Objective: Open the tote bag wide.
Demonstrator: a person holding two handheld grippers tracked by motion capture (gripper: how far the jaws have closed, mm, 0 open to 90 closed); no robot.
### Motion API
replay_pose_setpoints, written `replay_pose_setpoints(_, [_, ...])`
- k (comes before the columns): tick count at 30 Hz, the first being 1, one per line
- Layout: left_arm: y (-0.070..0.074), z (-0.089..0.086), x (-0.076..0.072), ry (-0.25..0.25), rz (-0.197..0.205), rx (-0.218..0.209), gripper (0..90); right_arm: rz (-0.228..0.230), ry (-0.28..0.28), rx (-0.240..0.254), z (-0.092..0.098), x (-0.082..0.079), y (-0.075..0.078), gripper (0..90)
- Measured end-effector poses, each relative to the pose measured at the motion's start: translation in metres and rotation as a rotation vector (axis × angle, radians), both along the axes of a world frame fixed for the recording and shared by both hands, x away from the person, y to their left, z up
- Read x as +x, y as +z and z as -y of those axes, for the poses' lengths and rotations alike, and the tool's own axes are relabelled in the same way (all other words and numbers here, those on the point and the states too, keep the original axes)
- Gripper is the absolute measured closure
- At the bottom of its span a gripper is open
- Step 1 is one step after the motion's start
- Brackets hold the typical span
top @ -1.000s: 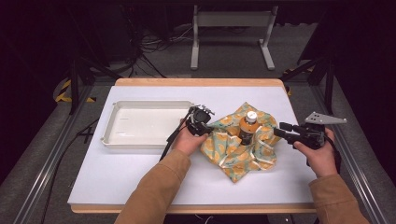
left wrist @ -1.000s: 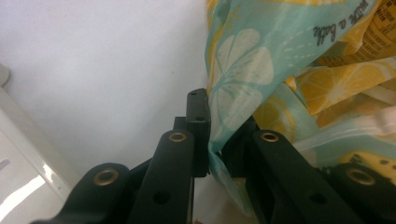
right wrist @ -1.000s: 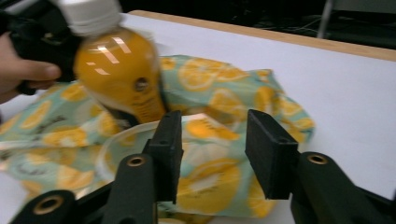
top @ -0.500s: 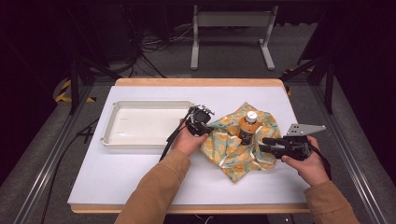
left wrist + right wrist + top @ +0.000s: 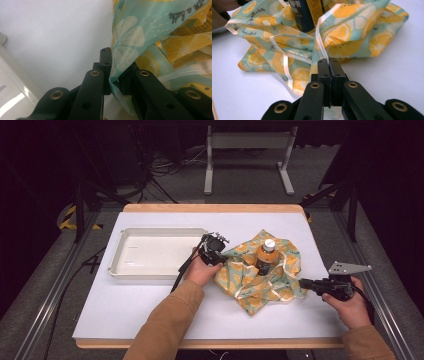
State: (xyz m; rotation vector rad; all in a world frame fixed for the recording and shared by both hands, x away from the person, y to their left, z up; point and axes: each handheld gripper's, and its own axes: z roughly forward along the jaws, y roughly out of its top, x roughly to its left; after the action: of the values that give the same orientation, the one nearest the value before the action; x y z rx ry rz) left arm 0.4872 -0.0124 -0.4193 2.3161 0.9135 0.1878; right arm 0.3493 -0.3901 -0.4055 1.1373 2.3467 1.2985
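High view: bottle (image 5: 265, 256) w/ white cap stands upright mid-cloth on the orange-slice print cloth (image 5: 260, 282), which is bunched up around it on the white table (image 5: 150, 315), just right of the white tray (image 5: 155, 251).

Change since a sec ago: right gripper (image 5: 303, 283) was up off the table at the cloth's right side w/ jaws apart; it has come down and inward to the cloth's near-right edge, and its jaws have just been closing. Right gripper view: jaws now fully together, pinching the white-piped hem of the cloth (image 5: 322, 53), fabric caught at the tips. Left gripper (image 5: 216, 251) hasn't moved; left gripper view has its jaws clamped on a fold of the cloth (image 5: 125, 55) at the left side, next to the tray's rim (image 5: 10, 82).

Meaning, as I read it: both sides of the cloth are now held, so the wrap around the bottle can be lifted or drawn up. Likely next = pull the two held edges up and over the bottle.

Room: right of the cloth is bare table out to the edge, near side also bare. Left side tight: tray sits just beside the left gripper, so little sideways room there. Bottle is tall and narrow; an uneven pull could tip it.
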Motion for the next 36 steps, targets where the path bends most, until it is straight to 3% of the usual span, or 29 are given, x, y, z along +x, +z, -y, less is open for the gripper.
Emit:
replay_pose_setpoints(4, [0.0,0.0,0.0,0.001,-0.001,-0.002,82.9,-0.004,-0.01,0.0,0.006,-0.004,-0.003,89.7])
replay_pose_setpoints(11, [0.002,-0.001,-0.002,-0.009,0.001,-0.02,78.2,-0.052,-0.036,-0.041,0.016,-0.013,-0.012,89.7])
replay_pose_setpoints(13, [0.004,-0.002,-0.003,-0.006,0.001,-0.038,65.6,-0.062,-0.049,-0.038,0.02,-0.015,-0.013,89.7])
replay_pose_setpoints(14, [0.009,-0.005,-0.004,-0.002,0.01,-0.079,58.2,-0.066,-0.053,-0.038,0.021,-0.016,-0.014,89.6])
replay_pose_setpoints(16, [0.013,-0.007,-0.005,-0.003,0.02,-0.098,53.9,-0.066,-0.053,-0.036,0.022,-0.017,-0.015,89.6])
replay_pose_setpoints(18, [0.022,-0.011,-0.01,-0.008,0.037,-0.136,43.3,-0.061,-0.054,-0.038,0.022,-0.017,-0.015,89.5])
replay_pose_setpoints(19, [0.026,-0.013,-0.012,-0.026,0.043,-0.173,39.0,-0.061,-0.054,-0.038,0.022,-0.017,-0.016,89.4])
replay_pose_setpoints(23, [0.042,-0.02,-0.024,-0.085,0.066,-0.24,27.2,-0.058,-0.051,-0.035,0.021,-0.017,-0.015,89.2])
replay_pose_setpoints(25, [0.044,-0.022,-0.027,-0.093,0.074,-0.249,25.1,-0.055,-0.051,-0.035,0.02,-0.017,-0.015,89.1])
replay_pose_setpoints(28, [0.057,-0.027,-0.042,-0.113,0.132,-0.306,24.9,-0.053,-0.054,-0.03,0.019,-0.017,-0.014,88.6])
replay_pose_setpoints(30, [0.064,-0.027,-0.054,-0.123,0.164,-0.322,25.1,-0.052,-0.054,-0.029,0.019,-0.017,-0.014,88.5])
replay_pose_setpoints(35, [0.07,-0.022,-0.075,-0.169,0.199,-0.313,28.2,-0.034,-0.054,-0.025,0.017,-0.016,-0.013,86.0])
replay_pose_setpoints(36, [0.069,-0.018,-0.082,-0.197,0.201,-0.31,28.8,-0.033,-0.054,-0.025,0.017,-0.016,-0.013,85.4])
